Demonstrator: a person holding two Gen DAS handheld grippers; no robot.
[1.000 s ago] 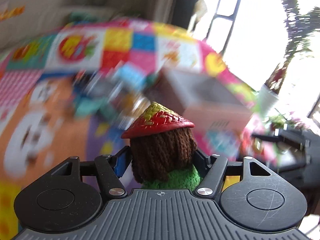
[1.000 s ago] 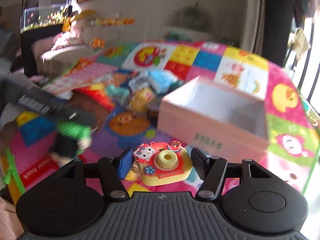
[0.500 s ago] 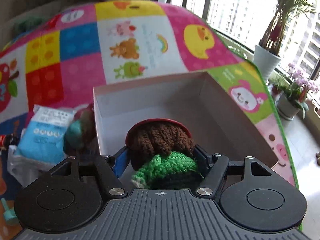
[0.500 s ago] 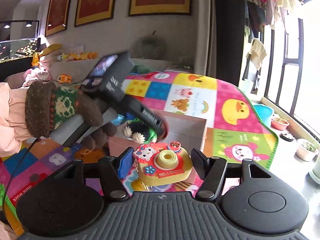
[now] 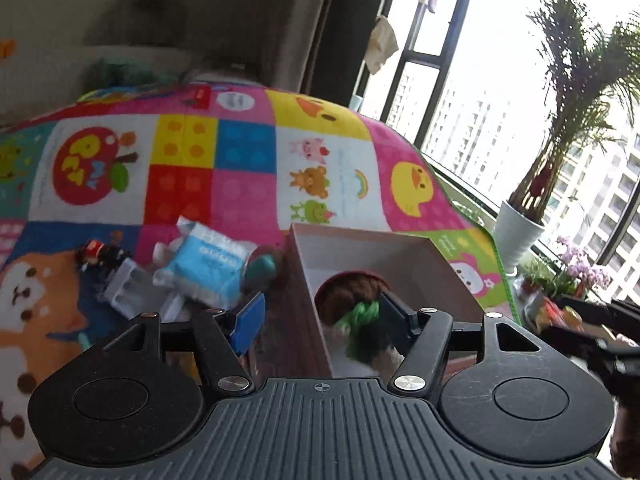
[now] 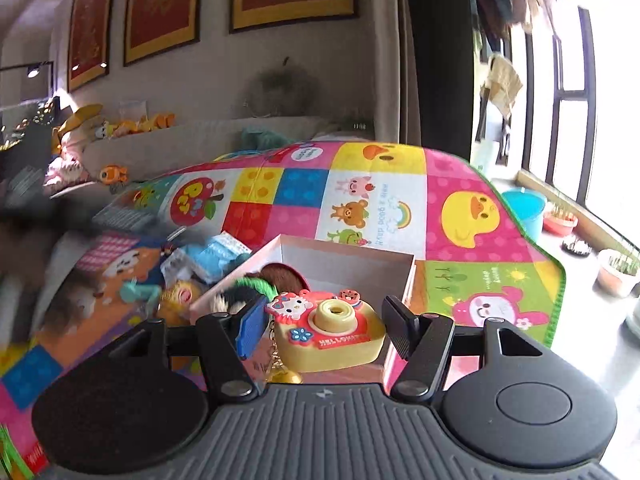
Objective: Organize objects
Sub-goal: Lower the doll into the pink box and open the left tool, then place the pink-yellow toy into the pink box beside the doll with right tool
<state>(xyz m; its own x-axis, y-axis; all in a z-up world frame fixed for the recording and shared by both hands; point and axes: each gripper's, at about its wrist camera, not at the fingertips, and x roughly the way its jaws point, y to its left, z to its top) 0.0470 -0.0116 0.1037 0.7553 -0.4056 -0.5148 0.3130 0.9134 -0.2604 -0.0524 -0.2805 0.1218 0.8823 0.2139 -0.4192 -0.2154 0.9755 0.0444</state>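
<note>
A knitted doll [image 5: 354,304] with brown hair, red hat and green body lies inside the pink cardboard box [image 5: 304,320], blurred. My left gripper [image 5: 320,316] is open above the box's left wall, its jaws wide apart with the doll free between them. The doll also shows in the right wrist view [image 6: 264,280] inside the box [image 6: 348,256]. My right gripper [image 6: 322,324] is shut on a yellow and red toy camera [image 6: 328,328] with a keychain bell, held just over the box's near edge.
A colourful play mat [image 5: 240,160] covers the floor. Left of the box lie a blue tissue pack [image 5: 208,264], a clear plastic piece [image 5: 128,284] and several small toys. Potted plants [image 5: 524,228] stand by the window on the right. A sofa [image 6: 192,144] stands behind the mat.
My left gripper has opened and let the doll go into the box, then drawn back and up. My right gripper has carried the toy camera closer over the box.
</note>
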